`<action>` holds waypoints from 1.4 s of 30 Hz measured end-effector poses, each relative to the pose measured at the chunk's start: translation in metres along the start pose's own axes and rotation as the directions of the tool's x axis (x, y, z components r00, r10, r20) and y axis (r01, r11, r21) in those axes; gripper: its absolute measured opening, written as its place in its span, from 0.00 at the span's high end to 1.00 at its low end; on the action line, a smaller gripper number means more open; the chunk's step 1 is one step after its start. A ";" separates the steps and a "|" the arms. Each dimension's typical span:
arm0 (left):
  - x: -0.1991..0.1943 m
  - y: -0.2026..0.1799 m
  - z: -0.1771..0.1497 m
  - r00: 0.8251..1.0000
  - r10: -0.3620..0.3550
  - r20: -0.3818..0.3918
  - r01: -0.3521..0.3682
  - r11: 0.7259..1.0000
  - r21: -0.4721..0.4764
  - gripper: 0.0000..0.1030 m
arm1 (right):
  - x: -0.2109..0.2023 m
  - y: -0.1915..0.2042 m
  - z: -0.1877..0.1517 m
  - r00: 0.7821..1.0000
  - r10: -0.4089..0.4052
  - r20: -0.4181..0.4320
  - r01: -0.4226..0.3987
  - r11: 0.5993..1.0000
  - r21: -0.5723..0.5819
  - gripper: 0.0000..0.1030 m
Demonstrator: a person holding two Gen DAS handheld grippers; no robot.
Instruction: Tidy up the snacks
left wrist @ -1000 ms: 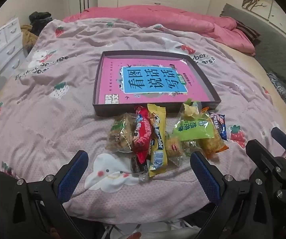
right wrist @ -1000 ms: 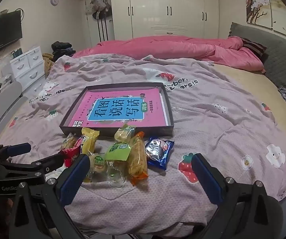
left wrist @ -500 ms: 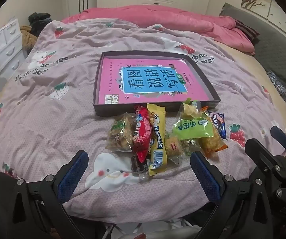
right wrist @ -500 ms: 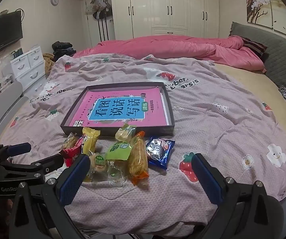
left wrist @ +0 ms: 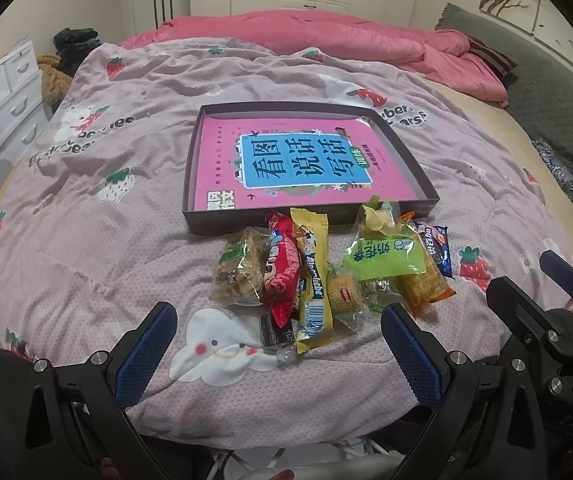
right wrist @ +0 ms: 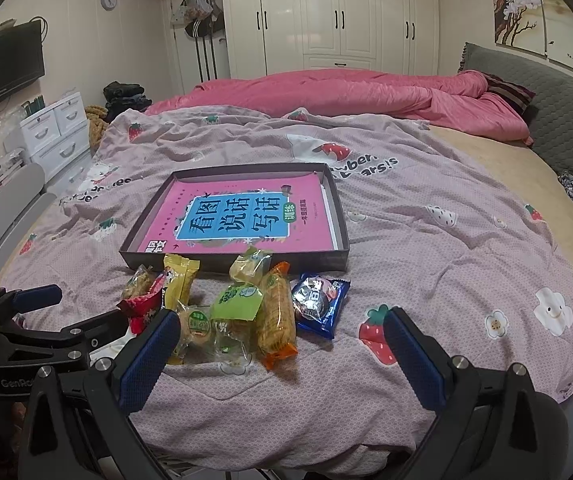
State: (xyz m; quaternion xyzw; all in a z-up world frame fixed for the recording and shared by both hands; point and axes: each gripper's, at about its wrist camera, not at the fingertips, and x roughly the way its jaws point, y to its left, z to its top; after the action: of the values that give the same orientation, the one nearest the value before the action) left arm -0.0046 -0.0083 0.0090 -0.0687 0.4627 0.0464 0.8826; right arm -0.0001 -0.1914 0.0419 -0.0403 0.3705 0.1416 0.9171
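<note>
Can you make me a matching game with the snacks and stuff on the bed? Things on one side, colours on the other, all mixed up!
Things:
1. Cookie packet at the right end of the snack pile
2. Long wafer packet beside the red one
3. Book cover in the tray
4. Pads on the left gripper

Colours:
A. pink
B. yellow
C. dark blue with a cookie picture
D. plain blue

Pairs: 1-C, 2-B, 3-A, 4-D

The bed's strawberry-print quilt (left wrist: 98, 240) carries a shallow tray (left wrist: 222, 227) and snack packets (left wrist: 314, 276).
</note>
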 end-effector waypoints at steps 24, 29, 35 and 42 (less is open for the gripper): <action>0.000 0.001 0.001 1.000 0.001 0.001 -0.001 1.000 0.003 0.01 | 0.001 -0.001 0.000 1.000 -0.001 -0.001 0.001 1.000 0.005 0.01; 0.000 0.001 0.001 1.000 0.004 0.001 -0.004 1.000 0.002 0.01 | 0.001 -0.001 0.000 1.000 -0.001 -0.001 0.001 1.000 0.006 0.01; -0.001 0.002 0.001 1.000 0.006 0.001 -0.006 1.000 0.002 0.01 | 0.001 -0.002 0.000 1.000 0.000 -0.001 0.000 1.000 0.005 0.01; 0.000 0.002 0.001 1.000 0.006 0.000 -0.006 1.000 0.001 0.01 | 0.001 -0.001 0.000 1.000 0.001 -0.001 -0.001 1.000 0.005 0.01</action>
State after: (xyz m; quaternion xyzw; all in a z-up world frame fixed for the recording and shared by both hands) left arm -0.0045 -0.0060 0.0095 -0.0669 0.4630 0.0490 0.8825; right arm 0.0011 -0.1926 0.0411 -0.0378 0.3715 0.1412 0.9169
